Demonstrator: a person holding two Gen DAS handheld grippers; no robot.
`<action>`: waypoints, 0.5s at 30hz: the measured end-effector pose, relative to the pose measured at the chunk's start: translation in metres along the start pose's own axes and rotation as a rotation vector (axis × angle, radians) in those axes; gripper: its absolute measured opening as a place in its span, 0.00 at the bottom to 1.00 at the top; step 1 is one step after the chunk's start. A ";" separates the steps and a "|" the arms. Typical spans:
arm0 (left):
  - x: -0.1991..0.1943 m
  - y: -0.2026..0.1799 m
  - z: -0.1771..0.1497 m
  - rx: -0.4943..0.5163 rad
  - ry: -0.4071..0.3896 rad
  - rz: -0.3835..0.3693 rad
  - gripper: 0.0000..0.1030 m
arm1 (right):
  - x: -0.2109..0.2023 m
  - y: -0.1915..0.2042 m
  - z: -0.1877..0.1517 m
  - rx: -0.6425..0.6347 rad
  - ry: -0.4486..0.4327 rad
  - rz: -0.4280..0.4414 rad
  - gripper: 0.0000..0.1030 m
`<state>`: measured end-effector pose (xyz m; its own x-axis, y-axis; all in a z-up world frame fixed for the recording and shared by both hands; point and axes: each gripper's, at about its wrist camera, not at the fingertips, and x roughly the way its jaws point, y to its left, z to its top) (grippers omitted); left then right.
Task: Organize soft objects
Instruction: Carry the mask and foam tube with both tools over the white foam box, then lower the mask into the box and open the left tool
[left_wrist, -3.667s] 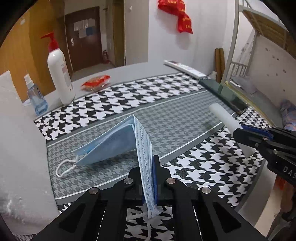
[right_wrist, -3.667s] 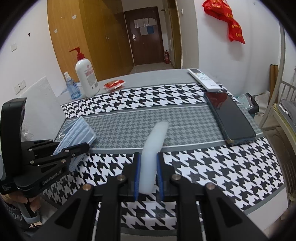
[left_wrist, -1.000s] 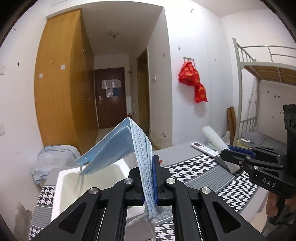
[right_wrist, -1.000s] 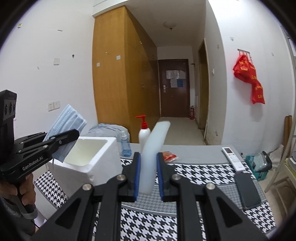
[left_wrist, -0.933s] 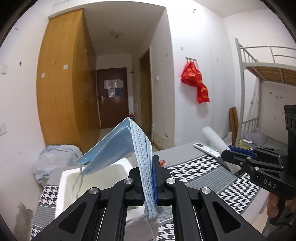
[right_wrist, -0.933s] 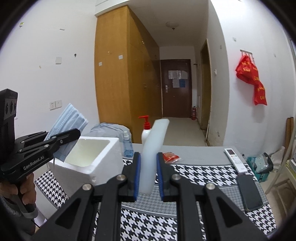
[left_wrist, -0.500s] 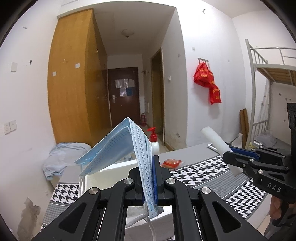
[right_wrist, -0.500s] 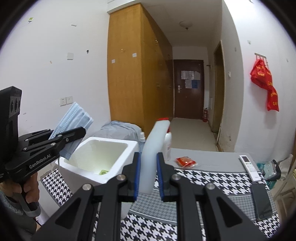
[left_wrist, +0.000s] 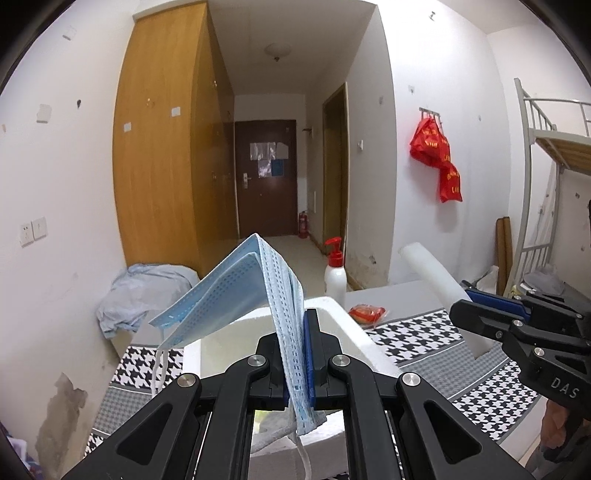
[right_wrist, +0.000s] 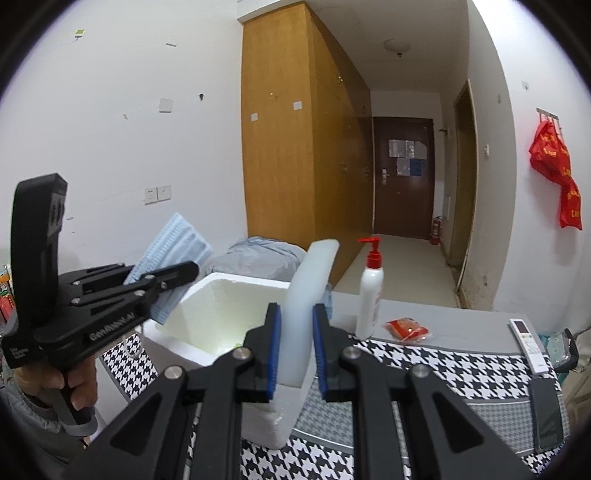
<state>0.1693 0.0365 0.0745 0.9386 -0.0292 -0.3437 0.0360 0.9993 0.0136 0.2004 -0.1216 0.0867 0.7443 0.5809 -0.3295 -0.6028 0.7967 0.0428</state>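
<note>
Right up close, our left gripper (left_wrist: 298, 354) is clamped tight on a folded stack of pale blue disposable face masks (left_wrist: 236, 291), jaws pressed onto the pleated edge, white ear loops dangling below. From the right wrist view we see that same left gripper (right_wrist: 173, 275) held up off the table, over the near left corner of the box, the blue stack (right_wrist: 173, 236) fanning upward behind its fingers.

Over on our right gripper (right_wrist: 295, 350), the blue-padded jaws are squeezed onto a long white foam strip (right_wrist: 308, 295), standing nearly upright and leaning slightly right. The left wrist view catches it too: the right gripper (left_wrist: 480, 314) off to the side with the foam strip (left_wrist: 432, 273) poking out at a slant.

Just beyond both grippers sits an open white styrofoam box (right_wrist: 207, 321) on the black-and-white houndstooth table (right_wrist: 443, 365). Past the box, a white pump bottle with a red nozzle (right_wrist: 369, 291) stands upright, and near it lies a small red snack packet (right_wrist: 406, 328). Further right, a white remote control (right_wrist: 528, 345) and a dark phone (right_wrist: 546, 413) lie flat by the table's edge.

Way back, a tall wooden wardrobe (right_wrist: 295, 147), a dark brown door (right_wrist: 402, 177), and red bags hanging on the wall (right_wrist: 557, 177).
</note>
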 end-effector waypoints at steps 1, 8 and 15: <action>0.002 0.001 0.000 -0.001 0.008 -0.001 0.07 | 0.002 0.002 0.001 -0.004 0.001 0.005 0.19; 0.020 0.008 -0.002 -0.018 0.068 0.000 0.07 | 0.012 0.010 0.003 -0.018 0.013 0.026 0.19; 0.034 0.010 -0.003 -0.017 0.096 -0.012 0.07 | 0.018 0.010 0.004 -0.017 0.021 0.017 0.19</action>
<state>0.2002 0.0458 0.0598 0.9007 -0.0397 -0.4326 0.0408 0.9991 -0.0066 0.2093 -0.1022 0.0852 0.7282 0.5902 -0.3485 -0.6198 0.7841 0.0327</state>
